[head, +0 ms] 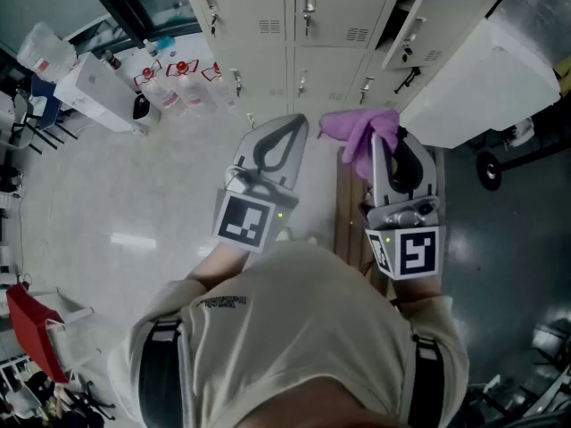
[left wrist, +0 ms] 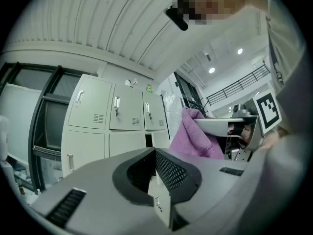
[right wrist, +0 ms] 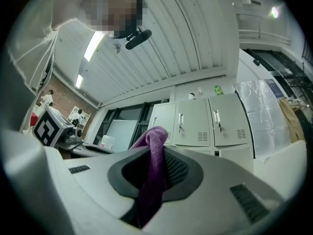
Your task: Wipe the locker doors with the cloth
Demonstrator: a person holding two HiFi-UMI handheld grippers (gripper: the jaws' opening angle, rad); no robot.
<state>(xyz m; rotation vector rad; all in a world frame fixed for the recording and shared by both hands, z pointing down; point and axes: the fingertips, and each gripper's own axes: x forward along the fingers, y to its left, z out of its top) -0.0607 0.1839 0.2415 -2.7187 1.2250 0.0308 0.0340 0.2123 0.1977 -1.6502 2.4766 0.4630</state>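
In the head view, the right gripper [head: 393,154] is clenching the purple cloth [head: 355,130] and aiming it at the beige locker doors [head: 308,16] on the far side, with the left gripper [head: 284,141] hovering just beside it on the left. In the left gripper view, its jaws are sitting pressed together on nothing, the cloth [left wrist: 195,136] hanging to the right. In the right gripper view, the jaws are pinching the cloth [right wrist: 154,151] with a small fold poking past the tips, so wiping well is probably calling for pressing that fold flat on a door and sweeping around the handles [right wrist: 181,121].
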